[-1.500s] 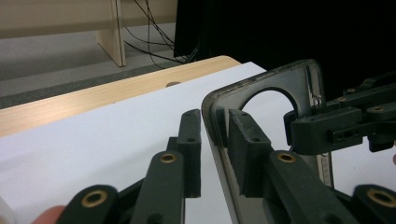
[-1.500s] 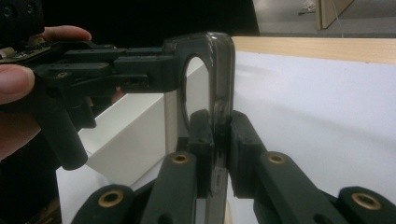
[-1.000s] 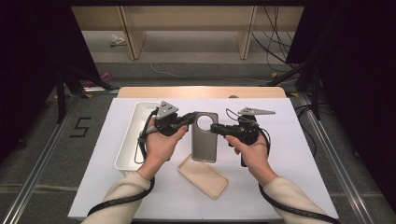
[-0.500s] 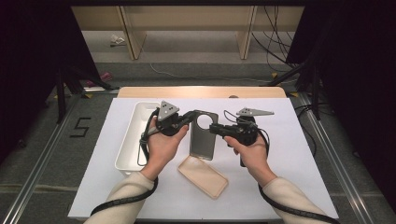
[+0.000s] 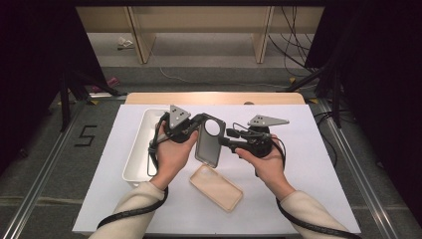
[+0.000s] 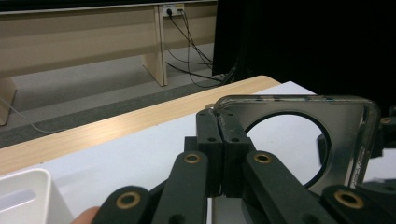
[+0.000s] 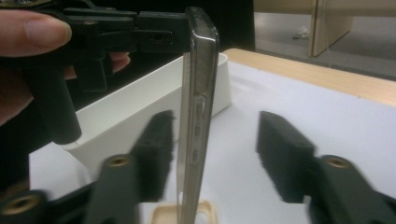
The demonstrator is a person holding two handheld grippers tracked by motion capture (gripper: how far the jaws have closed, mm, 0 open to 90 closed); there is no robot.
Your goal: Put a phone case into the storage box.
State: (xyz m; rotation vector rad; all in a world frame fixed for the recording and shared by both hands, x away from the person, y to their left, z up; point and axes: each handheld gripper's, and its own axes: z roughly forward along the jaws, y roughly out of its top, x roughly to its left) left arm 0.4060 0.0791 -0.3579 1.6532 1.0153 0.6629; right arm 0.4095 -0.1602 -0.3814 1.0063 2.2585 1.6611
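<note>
Mid-frame in the high view, our left gripper (image 5: 199,124) has its jaws clamped on the top edge of the grey phone case (image 5: 209,140), held above the surface (image 5: 308,164). Right gripper (image 5: 225,140) jaws just opened, straddling the case, pads clear.

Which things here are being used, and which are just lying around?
In use:
grey phone case, pinched at its edge by the left gripper
right gripper, jaws just opened, either side of the case

Lying about:
beige phone case
white tray
</note>
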